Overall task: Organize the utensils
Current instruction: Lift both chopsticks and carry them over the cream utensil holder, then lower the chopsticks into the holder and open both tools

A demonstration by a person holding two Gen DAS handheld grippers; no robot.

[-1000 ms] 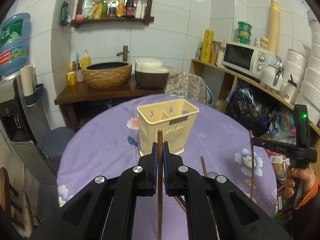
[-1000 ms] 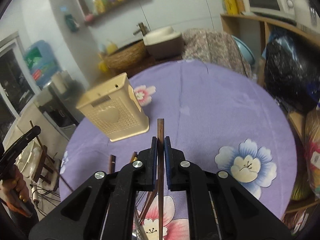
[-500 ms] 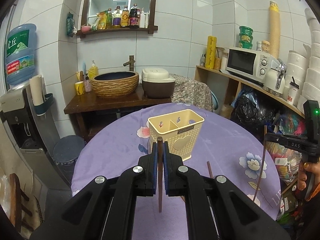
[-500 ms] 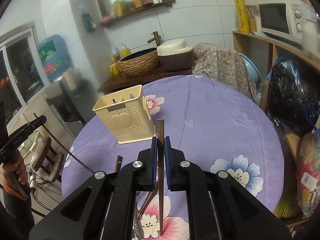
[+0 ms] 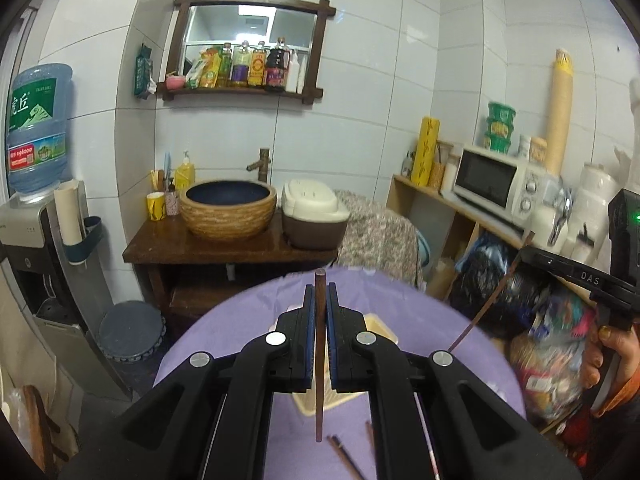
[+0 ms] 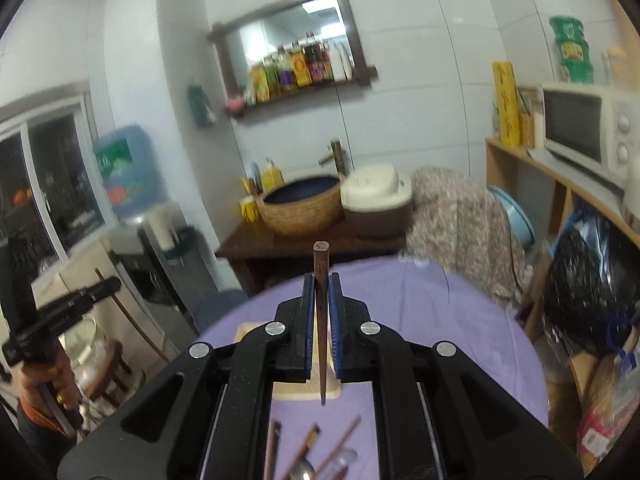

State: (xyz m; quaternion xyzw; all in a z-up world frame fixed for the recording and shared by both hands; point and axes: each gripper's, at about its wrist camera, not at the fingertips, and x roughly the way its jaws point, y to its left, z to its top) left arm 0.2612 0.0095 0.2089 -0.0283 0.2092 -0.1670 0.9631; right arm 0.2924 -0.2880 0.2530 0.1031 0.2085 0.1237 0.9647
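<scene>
Holder (image 5: 382, 322) is sitting on the purple worktop (image 5: 224, 328), below and just ahead of both tools, mostly hidden behind the jaws. L tool (image 5: 319, 308) is clamping a chopstick (image 5: 319, 400) w/ jaws nearly shut; R tool (image 6: 321, 304) is clamping another chopstick (image 6: 321, 360) likewise. Both sticks are hanging approx. vertical, tips down, over the holder (image 6: 256, 330). Neither tool looks clearly nearer. Spare utensils (image 6: 308, 456) are lying on the worktop nearer the R camera.

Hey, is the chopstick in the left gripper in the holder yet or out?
Out: the chopstick is clamped in the left gripper, its tip above the holder.
</scene>
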